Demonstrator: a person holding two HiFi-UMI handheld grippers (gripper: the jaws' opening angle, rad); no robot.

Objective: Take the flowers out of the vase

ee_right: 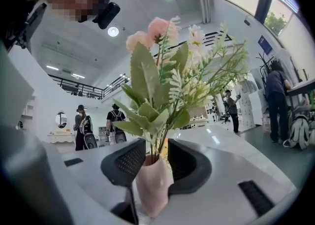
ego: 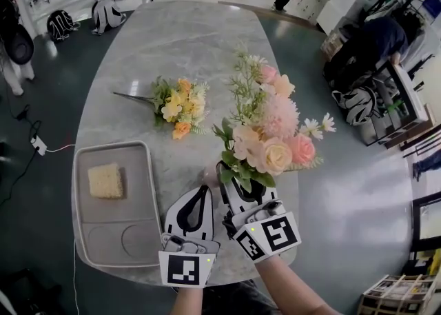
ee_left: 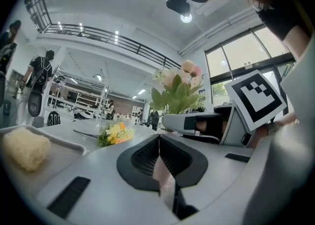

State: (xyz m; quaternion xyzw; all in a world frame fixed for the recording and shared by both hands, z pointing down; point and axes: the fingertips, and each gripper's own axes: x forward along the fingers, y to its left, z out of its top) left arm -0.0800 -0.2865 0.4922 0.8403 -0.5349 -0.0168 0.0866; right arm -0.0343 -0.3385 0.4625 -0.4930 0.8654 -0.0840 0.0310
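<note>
- The flowers (ego: 270,133), pink and cream with green leaves, stand upright in the vase (ee_right: 152,184), a small pale pink one.
- The vase stands near the tabletop's (ego: 186,45) near edge, between the jaws of the right gripper (ee_right: 153,152).
- The right gripper is released: its jaws are spread wide either side of the vase, with no clamping seen.
- The left gripper (ego: 204,188) lies just beside the right, jaws drawn together and empty.
- A second bunch (ego: 180,108), yellow and orange, lies flat further along the tabletop.
- A grey tray (ego: 79,189) sits to the left, holding a yellow sponge (ego: 105,180).
</note>
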